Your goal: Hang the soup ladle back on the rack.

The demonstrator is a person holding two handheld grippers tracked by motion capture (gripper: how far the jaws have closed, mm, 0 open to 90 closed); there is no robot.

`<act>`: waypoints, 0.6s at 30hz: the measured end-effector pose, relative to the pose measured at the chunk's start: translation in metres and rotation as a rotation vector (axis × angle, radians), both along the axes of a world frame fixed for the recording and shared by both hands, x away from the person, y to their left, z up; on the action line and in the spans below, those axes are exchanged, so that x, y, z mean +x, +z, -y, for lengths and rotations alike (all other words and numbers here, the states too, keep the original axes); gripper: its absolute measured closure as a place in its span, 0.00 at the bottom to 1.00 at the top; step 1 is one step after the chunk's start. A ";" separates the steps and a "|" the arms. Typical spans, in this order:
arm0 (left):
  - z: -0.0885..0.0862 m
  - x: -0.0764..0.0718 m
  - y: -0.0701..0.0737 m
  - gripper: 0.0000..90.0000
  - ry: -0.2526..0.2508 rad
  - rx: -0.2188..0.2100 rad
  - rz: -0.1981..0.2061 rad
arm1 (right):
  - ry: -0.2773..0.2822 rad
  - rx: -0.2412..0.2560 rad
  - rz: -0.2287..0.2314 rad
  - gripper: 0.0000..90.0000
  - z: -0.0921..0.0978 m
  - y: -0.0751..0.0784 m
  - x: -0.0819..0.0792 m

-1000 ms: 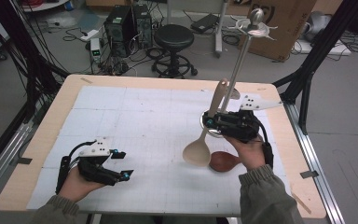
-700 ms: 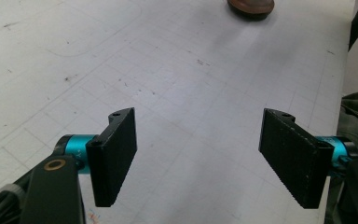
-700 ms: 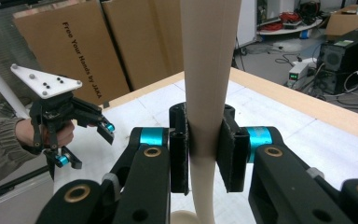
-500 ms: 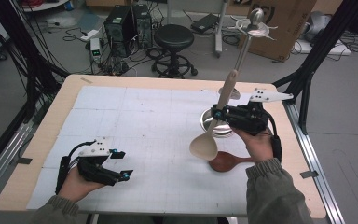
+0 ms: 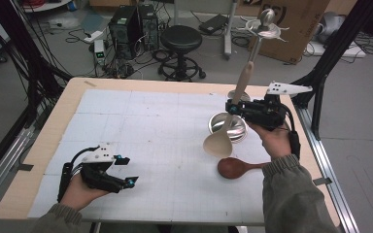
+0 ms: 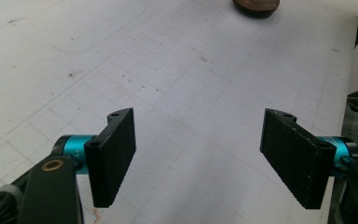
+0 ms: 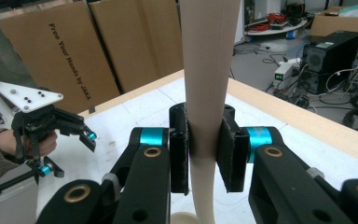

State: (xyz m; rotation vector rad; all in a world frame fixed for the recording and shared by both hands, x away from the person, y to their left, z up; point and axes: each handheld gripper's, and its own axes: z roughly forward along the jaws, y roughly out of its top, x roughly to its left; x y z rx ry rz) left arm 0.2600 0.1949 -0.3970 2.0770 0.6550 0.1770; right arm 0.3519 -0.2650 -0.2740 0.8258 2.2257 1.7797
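Close to the near edge of the desk (image 5: pixel 53 145), toward its left corner, the left gripper (image 5: pixel 126 174) rests low in the person's left hand (image 5: pixel 77 193). Its fingers (image 6: pixel 114 156) are spread wide and released, with bare gridded white surface between them.

Further along the near edge, toward the right side, a dark brown wooden spoon (image 5: pixel 235 167) lies flat on the desk, its bowl toward the middle and its handle running under the person's right sleeve (image 5: pixel 291 194).

Just beyond it, the right hand (image 5: pixel 272 141) lifts the right gripper (image 5: pixel 232 108) above the desk. Its fingers (image 7: pixel 228 149) are clenched on the handle of a pale wooden spoon (image 5: pixel 221 141), which hangs bowl-down and tilted, the handle rising up and away toward the far right corner. The pale bowl hovers just above the brown spoon, apart from it.

Behind the pale spoon, near the right edge, a shiny metal bowl (image 5: pixel 230 127) sits on the desk.

Past the far edge stand a black stool (image 5: pixel 180 41), computer towers (image 5: pixel 133 22) and a cardboard box (image 5: pixel 301 24) on the floor.
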 end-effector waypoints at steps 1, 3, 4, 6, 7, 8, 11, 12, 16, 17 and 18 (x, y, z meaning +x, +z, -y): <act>0.000 0.000 0.000 0.30 -0.001 0.002 0.000 | -0.002 -0.005 0.000 0.85 0.000 0.002 0.002; 0.000 0.000 0.000 0.30 0.002 0.000 -0.001 | -0.004 -0.011 0.007 0.85 0.000 0.007 0.004; -0.001 0.000 0.000 0.30 0.002 -0.001 -0.001 | -0.003 -0.014 0.010 0.85 0.000 0.009 0.005; -0.001 0.000 0.000 0.30 0.003 0.000 0.000 | -0.005 -0.016 0.020 0.85 0.000 0.015 0.006; -0.001 0.000 0.000 0.30 0.003 0.000 0.000 | -0.006 -0.018 0.021 0.85 0.001 0.018 0.007; -0.001 0.000 0.000 0.30 0.004 -0.002 -0.001 | -0.008 -0.018 0.022 0.85 0.001 0.021 0.008; -0.001 0.000 0.001 0.30 0.001 0.000 0.002 | -0.012 -0.019 0.025 0.85 0.004 0.028 0.011; -0.001 0.000 0.001 0.30 0.002 -0.002 0.004 | -0.016 -0.016 0.026 0.85 0.006 0.031 0.013; -0.001 0.000 0.001 0.30 0.004 -0.007 0.004 | -0.023 -0.019 0.021 0.85 0.009 0.038 0.019; -0.001 0.000 0.001 0.30 0.004 -0.006 0.004 | -0.026 -0.018 0.019 0.85 0.010 0.039 0.020; -0.001 0.000 0.001 0.30 0.005 -0.005 0.004 | -0.030 -0.016 0.014 0.85 0.011 0.040 0.021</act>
